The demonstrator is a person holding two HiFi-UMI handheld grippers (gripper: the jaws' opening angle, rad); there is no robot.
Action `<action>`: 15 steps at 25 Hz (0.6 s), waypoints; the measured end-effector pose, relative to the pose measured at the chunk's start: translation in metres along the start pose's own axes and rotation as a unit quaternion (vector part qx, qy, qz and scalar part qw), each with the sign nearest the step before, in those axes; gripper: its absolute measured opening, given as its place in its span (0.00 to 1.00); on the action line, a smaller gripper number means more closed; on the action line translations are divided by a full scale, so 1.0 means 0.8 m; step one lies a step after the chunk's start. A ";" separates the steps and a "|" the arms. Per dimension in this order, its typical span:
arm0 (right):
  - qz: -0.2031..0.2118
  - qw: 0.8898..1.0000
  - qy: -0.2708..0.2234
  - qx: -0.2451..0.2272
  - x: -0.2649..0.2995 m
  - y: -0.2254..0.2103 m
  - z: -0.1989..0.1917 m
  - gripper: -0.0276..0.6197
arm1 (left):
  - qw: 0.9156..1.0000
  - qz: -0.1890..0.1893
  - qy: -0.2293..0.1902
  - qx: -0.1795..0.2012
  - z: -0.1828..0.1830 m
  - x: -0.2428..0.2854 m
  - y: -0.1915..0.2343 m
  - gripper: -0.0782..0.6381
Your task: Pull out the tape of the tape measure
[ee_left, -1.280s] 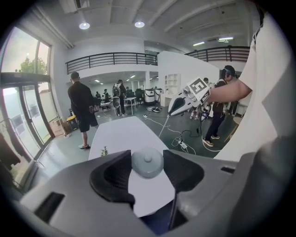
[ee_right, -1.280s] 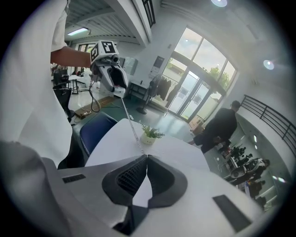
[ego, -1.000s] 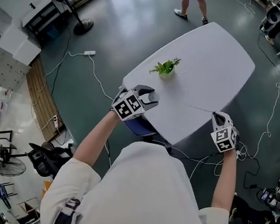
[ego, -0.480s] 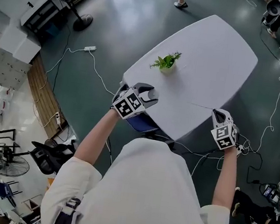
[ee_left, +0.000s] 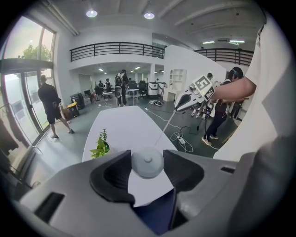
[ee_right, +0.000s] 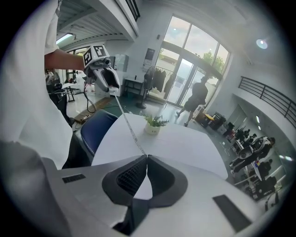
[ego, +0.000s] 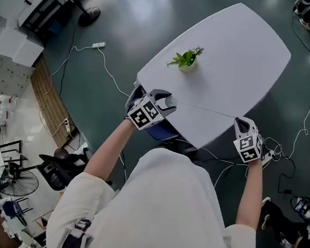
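The tip of the tape (ee_right: 132,130) is hidden inside my right gripper (ee_right: 146,157) (its markings too fine to read).

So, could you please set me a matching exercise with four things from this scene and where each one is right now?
Things
1. tape measure case
2. tape
3. potted plant
4. blue chair

Places
A. standing on the white table, beyond both grippers
B. clamped in the left gripper
C. at the table's near edge, close to the person
D. stretched above the table from the case to the shut right gripper

Pairs: 1-B, 2-D, 3-A, 4-C
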State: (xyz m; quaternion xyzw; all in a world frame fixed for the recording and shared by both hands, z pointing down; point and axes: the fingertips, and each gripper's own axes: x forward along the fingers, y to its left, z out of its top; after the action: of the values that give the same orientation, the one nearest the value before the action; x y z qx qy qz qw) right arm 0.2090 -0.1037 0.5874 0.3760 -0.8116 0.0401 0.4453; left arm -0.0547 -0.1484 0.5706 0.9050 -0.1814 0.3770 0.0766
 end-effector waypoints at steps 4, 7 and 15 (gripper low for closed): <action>0.013 1.000 0.019 0.020 0.016 0.016 -0.017 0.09 | 1.000 -0.014 0.026 0.008 -0.025 0.022 -0.002 0.42; 0.027 0.998 0.035 0.037 0.033 0.032 -0.033 0.09 | 0.998 -0.028 0.047 0.016 -0.045 0.045 -0.005 0.42; 0.070 0.991 0.081 0.076 0.087 0.081 -0.076 0.09 | 0.990 -0.071 0.103 0.070 -0.090 0.120 -0.017 0.42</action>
State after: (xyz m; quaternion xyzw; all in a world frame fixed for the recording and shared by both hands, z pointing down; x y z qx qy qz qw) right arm 0.1871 -0.0728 0.6938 0.3464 -0.7918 0.1637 0.4757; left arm -0.0342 -0.1416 0.6891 0.8753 -0.0808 0.4732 0.0585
